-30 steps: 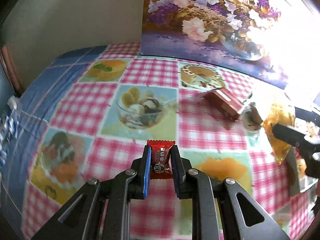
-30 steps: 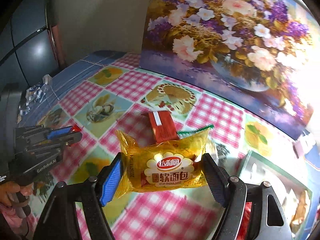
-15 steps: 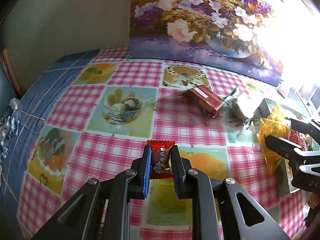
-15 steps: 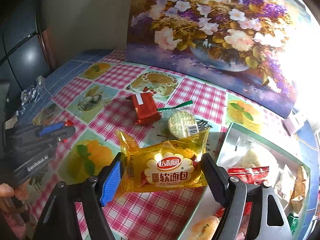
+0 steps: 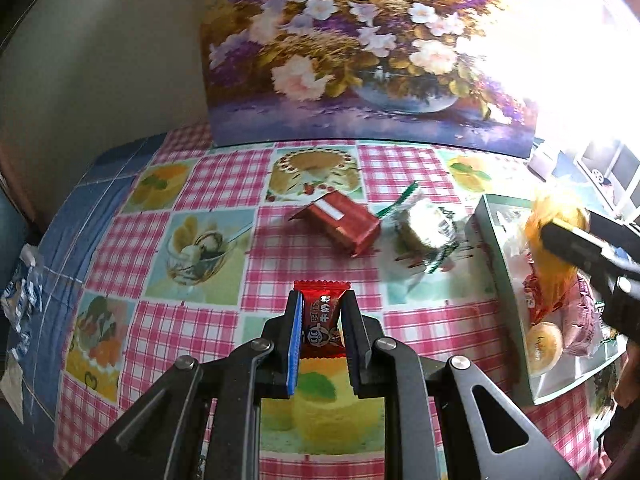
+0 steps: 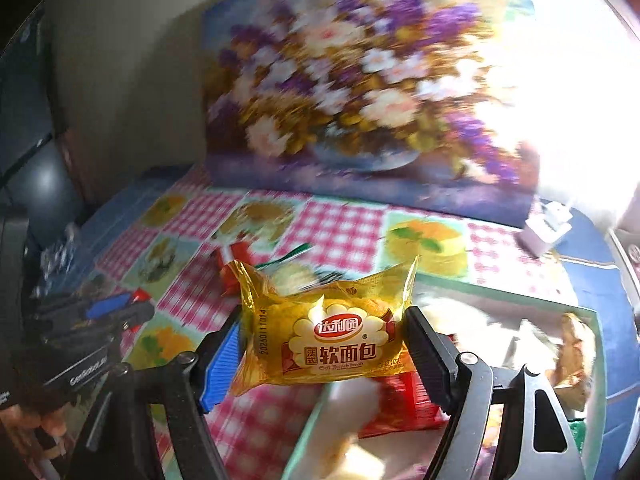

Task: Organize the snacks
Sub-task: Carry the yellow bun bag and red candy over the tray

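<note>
Your left gripper point(image 5: 320, 336) is clenched on a small red candy point(image 5: 322, 322), which stands upright between the two pads with its crimped top edge poking out past the fingertips. Below those jaws lies the checked tablecloth point(image 5: 192, 336). Beyond the tips, a red packet point(image 5: 340, 226) lies flat on the cloth, and just to the right of it sits a round cake in a clear wrapper point(image 5: 424, 226), the two nearly touching. Far to the right of your left jaws is the snack tray point(image 5: 494, 236), with wrapped snacks in it.

Your right gripper point(image 6: 324, 344) is grasping a yellow bread bag point(image 6: 328, 336) across its width, one pad pressed on each end, the printed face turned toward the camera. The bag hangs above the near left corner of the tray point(image 6: 516, 296). Under your right jaws a red wrapper point(image 6: 404, 404) lies in the tray. Left of those jaws your other gripper shows with its candy. Behind everything a flower painting point(image 5: 360, 52) leans against the wall.
</note>
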### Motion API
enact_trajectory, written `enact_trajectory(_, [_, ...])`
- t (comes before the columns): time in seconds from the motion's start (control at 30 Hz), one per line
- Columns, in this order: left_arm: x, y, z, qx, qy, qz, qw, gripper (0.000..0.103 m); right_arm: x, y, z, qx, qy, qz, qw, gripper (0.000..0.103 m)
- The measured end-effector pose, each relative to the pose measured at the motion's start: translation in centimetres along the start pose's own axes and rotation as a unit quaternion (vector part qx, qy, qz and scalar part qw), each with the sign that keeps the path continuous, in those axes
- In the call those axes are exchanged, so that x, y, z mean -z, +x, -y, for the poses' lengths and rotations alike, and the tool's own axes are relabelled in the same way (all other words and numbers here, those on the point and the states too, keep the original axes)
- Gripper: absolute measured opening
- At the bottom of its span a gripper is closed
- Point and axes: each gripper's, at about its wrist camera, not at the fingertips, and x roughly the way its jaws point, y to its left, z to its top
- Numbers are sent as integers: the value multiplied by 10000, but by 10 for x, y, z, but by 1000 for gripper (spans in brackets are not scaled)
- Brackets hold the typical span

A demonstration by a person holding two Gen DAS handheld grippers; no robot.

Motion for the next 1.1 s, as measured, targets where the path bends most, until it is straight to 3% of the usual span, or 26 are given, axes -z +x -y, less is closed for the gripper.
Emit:
enact_trajectory(0.33, [-18,-9,43,-72,267,-99,9996,20,0,-26,69,378,732,474,9955,79])
enact_trajectory(0.6, [-39,-15,91,73,600,-73,9981,20,9,-43,120,775,1230,645,9873,79])
enact_trajectory(1.1, [-58,-11,189,341,1331,-70,9905,20,23,-57,173,1045,1767,722,9760,79])
